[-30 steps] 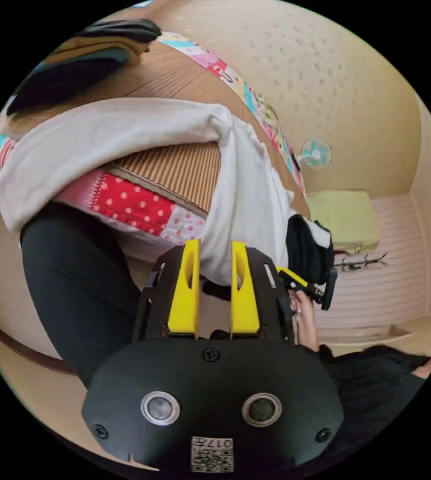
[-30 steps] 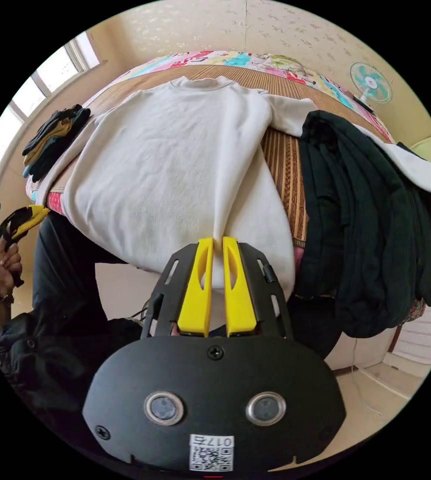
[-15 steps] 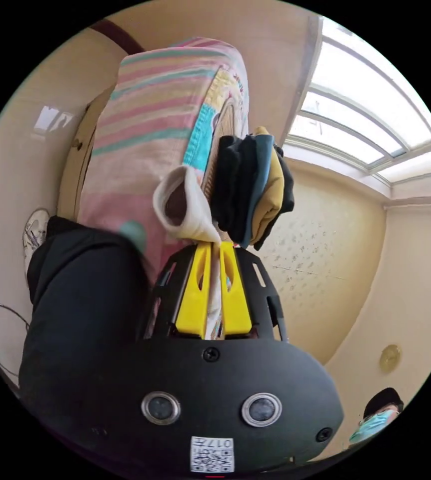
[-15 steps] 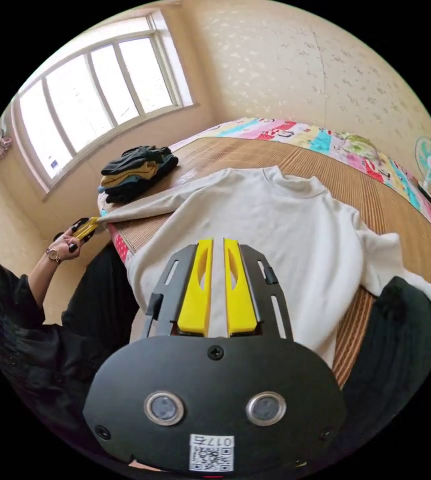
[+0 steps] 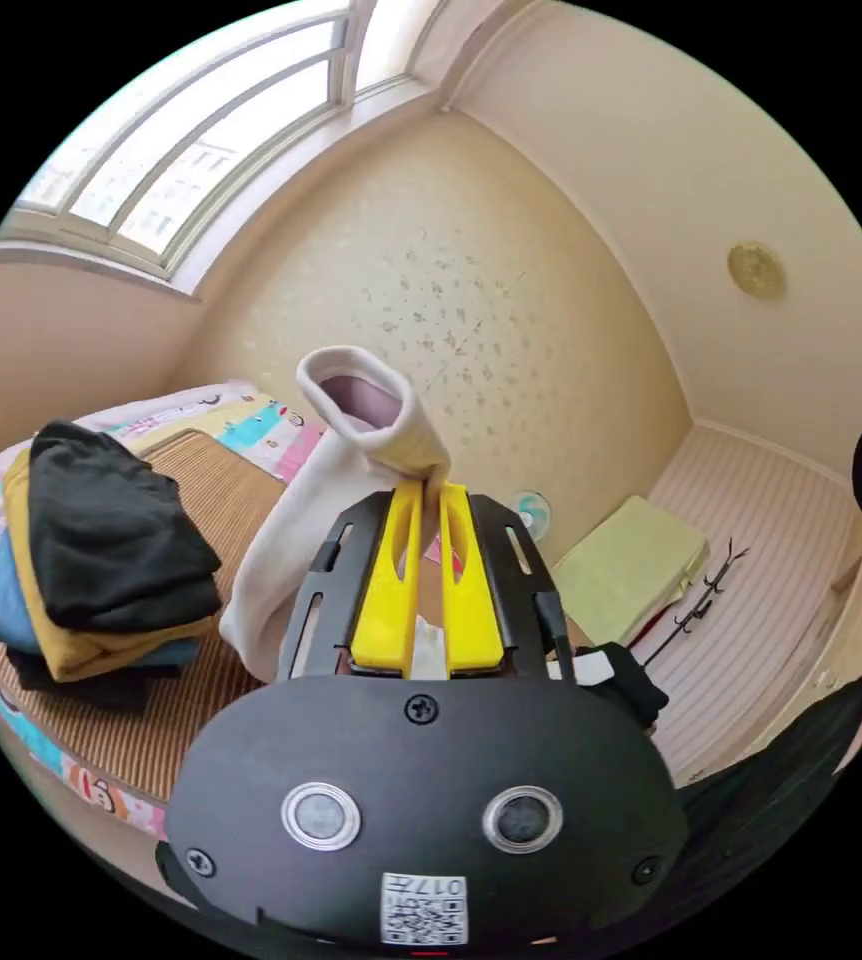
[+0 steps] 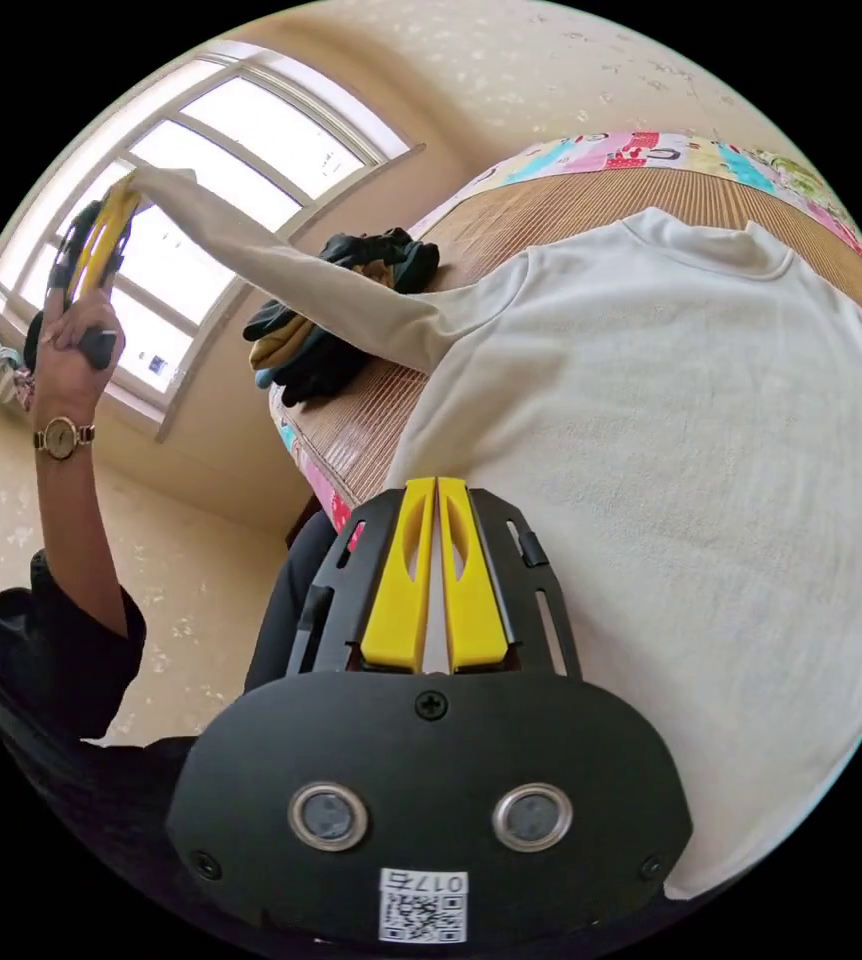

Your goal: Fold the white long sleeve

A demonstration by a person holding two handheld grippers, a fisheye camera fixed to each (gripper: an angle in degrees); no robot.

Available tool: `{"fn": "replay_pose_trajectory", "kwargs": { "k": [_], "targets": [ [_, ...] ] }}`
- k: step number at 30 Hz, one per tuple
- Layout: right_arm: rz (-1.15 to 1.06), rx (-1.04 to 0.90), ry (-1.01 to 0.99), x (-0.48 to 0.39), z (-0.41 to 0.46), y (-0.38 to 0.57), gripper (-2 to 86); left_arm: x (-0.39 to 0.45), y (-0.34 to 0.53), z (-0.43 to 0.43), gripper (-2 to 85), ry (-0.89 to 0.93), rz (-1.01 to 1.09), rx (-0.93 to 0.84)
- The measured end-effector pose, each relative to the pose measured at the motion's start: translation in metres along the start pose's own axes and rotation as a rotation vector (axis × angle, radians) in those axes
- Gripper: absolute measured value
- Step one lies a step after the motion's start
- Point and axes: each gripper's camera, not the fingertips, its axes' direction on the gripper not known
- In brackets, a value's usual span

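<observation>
While the left tongs (image 5: 422,490) pinched the sleeve cuff (image 5: 371,415) up high, the white shirt (image 6: 671,480) lay flat, unfolded, in the right tongs' (image 6: 436,487) grip.

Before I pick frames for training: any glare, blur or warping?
Right gripper view: the window is blown out, backlighting the lifted sleeve and left gripper. Left gripper view: window glare, sharp cuff. Both views bend edges fisheye-style.

Left gripper (image 5: 429,500) jaws pinching white sleeve cuff (image 5: 371,410), folded clothes stack (image 5: 101,560) on mat beside
</observation>
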Motion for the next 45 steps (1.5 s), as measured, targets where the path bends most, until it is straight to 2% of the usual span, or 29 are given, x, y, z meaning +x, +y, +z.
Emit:
{"fn": "replay_pose_trajectory", "kwargs": {
  "k": [2, 6, 8, 10, 13, 17, 19, 21, 22, 26, 28, 30, 33, 35, 36, 38, 40, 41, 43, 45],
  "targets": [
    [0.026, 0.025, -0.041, 0.016, -0.044, 0.023, 0.9, 0.046, 0.033, 0.098, 3.7, 0.106, 0.076, -0.125],
    [0.072, 0.072, 0.055, 0.034, -0.121, 0.065, 1.3, 0.095, 0.124, 0.229, 4.0, 0.138, 0.168, -0.357],
    [0.098, 0.134, 0.14, 0.045, -0.178, 0.094, 2.1, 0.102, 0.2, 0.296, 6.6, 0.133, 0.147, -0.532],
    [0.136, 0.213, 0.237, 0.056, -0.224, 0.115, 3.4, 0.097, 0.25, 0.328, 10.7, 0.13, 0.072, -0.667],
    [0.269, 0.425, 0.377, 0.086, -0.31, 0.148, 7.2, 0.095, 0.296, 0.317, 13.2, 0.103, 0.011, -0.674],
    [0.532, 0.774, 0.379, 0.158, -0.414, 0.183, 11.4, 0.087, 0.31, 0.261, 12.8, 0.053, 0.01, -0.656],
    [0.622, 0.864, 0.422, 0.188, -0.438, 0.185, 12.1, 0.078, 0.306, 0.228, 12.8, -0.008, 0.032, -0.637],
    [0.71, 0.874, 0.538, 0.214, -0.447, 0.175, 12.3, 0.063, 0.298, 0.19, 12.7, -0.103, 0.037, -0.602],
    [0.797, 0.85, 0.595, 0.233, -0.447, 0.167, 12.1, 0.05, 0.291, 0.162, 12.7, -0.164, 0.021, -0.568],
    [0.923, 0.822, 0.563, 0.275, -0.435, 0.141, 6.8, 0.005, 0.269, 0.067, 12.7, -0.32, -0.122, -0.426],
    [0.959, 0.891, 0.58, 0.27, -0.433, 0.132, 4.8, -0.005, 0.266, 0.034, 12.7, -0.357, -0.174, -0.369],
    [0.893, 0.995, 0.509, 0.252, -0.429, 0.113, 4.2, -0.008, 0.266, 0.009, 12.7, -0.384, -0.204, -0.33],
    [0.591, 1.045, 0.284, 0.199, -0.4, 0.042, 3.9, 0.003, 0.276, -0.006, 12.7, -0.397, -0.187, -0.321],
    [0.316, 0.915, 0.143, 0.139, -0.342, -0.03, 3.9, 0.01, 0.291, 0.005, 12.7, -0.391, -0.179, -0.384],
    [0.255, 0.87, 0.115, 0.123, -0.323, -0.046, 3.9, 0.012, 0.296, 0.01, 12.7, -0.38, -0.182, -0.401],
    [0.049, 0.644, 0.035, 0.062, -0.23, -0.094, 4.4, 0.019, 0.311, 0.024, 12.7, -0.319, -0.199, -0.429],
    [-0.062, 0.435, 0.021, 0.027, -0.154, -0.106, 5.3, 0.025, 0.318, 0.034, 12.6, -0.288, -0.201, -0.435],
    [-0.092, 0.292, 0.043, 0.013, -0.107, -0.101, 6.0, 0.028, 0.32, 0.04, 12.6, -0.282, -0.194, -0.444],
    [-0.069, 0.186, 0.095, 0.006, -0.064, -0.076, 7.5, 0.033, 0.318, 0.044, 12.6, -0.281, -0.183, -0.451],
    [-0.034, 0.171, 0.155, 0.005, -0.05, -0.041, 7.9, 0.037, 0.315, 0.046, 12.5, -0.291, -0.17, -0.453]
  ]
}}
